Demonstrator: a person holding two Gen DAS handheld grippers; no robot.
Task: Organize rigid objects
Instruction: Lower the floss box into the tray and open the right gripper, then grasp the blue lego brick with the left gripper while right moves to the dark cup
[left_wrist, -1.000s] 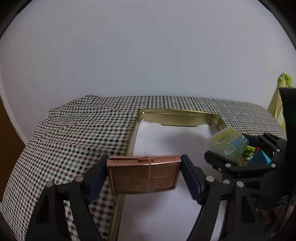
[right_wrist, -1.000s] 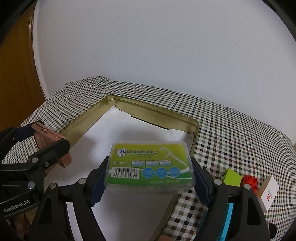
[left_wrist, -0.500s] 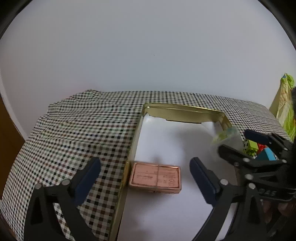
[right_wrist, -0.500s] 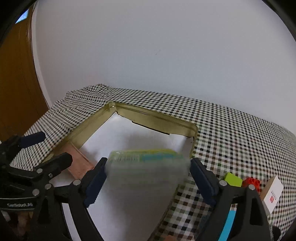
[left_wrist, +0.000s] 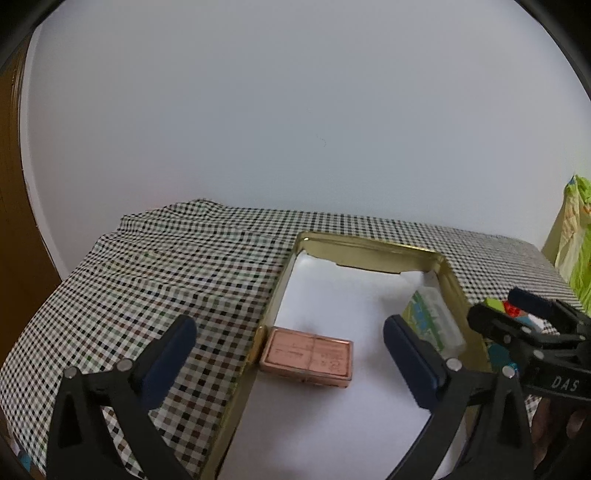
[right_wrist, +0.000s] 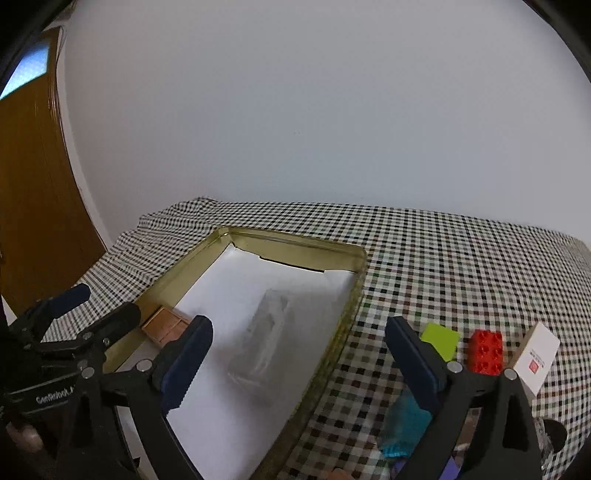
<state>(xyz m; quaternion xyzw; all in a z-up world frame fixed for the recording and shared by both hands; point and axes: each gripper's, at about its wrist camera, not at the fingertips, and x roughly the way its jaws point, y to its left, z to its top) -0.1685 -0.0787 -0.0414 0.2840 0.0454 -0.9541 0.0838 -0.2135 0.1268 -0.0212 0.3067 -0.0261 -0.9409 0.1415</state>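
Left wrist view shows the left gripper (left_wrist: 286, 341) spread wide and empty, with the flat copper-coloured rectangular box (left_wrist: 307, 357) lying low centre inside the gold metal tray (left_wrist: 373, 254), against its left wall. Right wrist view shows the right gripper (right_wrist: 297, 338) likewise spread, the clear plastic floss-pick box (right_wrist: 266, 334) blurred at frame centre on the tray's white lining.

Soft, even, dim indoor light with faint shadows; fisheye bends the edges into a dark ring; the clear plastic box (right_wrist: 266, 332) is motion-blurred in the right wrist view

Checked tablecloth (right_wrist: 461, 266), gold tin (right_wrist: 295, 247), toy blocks (right_wrist: 485, 347)
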